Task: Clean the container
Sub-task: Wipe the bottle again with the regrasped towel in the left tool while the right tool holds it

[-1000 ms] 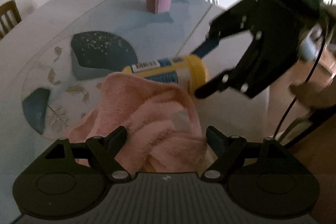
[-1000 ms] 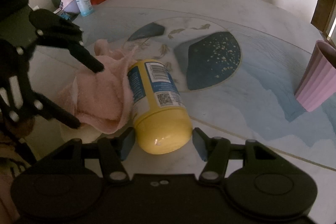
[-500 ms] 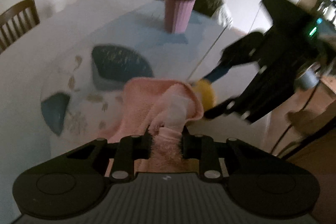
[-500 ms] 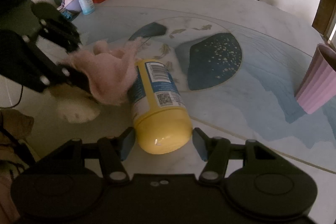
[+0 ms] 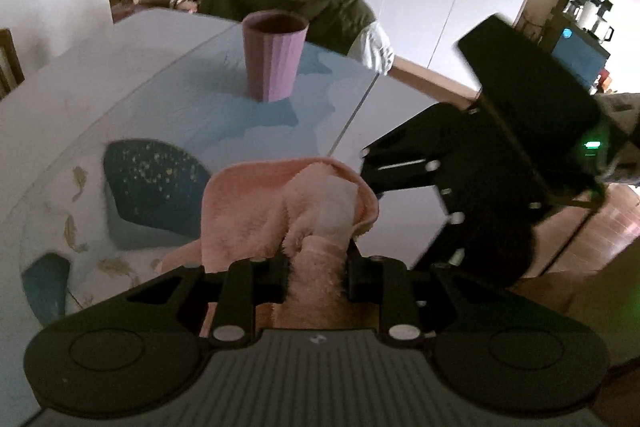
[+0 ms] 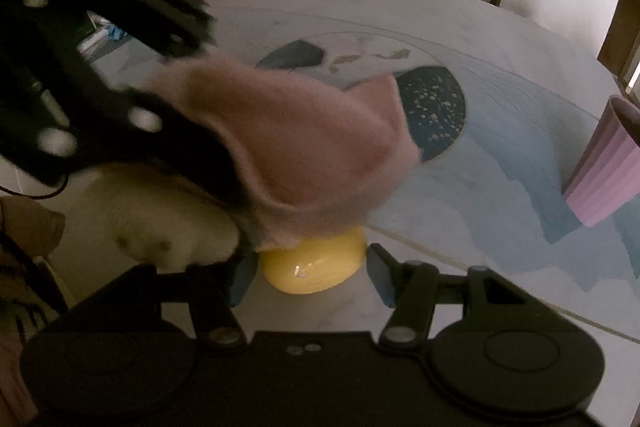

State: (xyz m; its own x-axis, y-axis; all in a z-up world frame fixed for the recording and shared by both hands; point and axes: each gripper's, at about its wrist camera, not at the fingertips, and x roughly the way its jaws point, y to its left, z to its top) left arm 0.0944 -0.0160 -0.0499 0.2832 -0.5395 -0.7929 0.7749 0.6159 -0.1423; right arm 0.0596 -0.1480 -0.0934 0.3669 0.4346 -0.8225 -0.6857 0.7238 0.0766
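Left fingers (image 5: 316,267) pinch the pink cloth (image 6: 304,147) over the yellow container (image 6: 314,267); right fingers (image 6: 312,277) spread around its base.

A left gripper (image 5: 316,267) pinched a bunched pink towel (image 5: 280,211), which draped forward over a patterned table (image 5: 80,107). Another black gripper (image 5: 400,187) reached in from the table's right edge, just beside the towel. A pink ribbed cup (image 5: 274,61) stood upright near the far edge.
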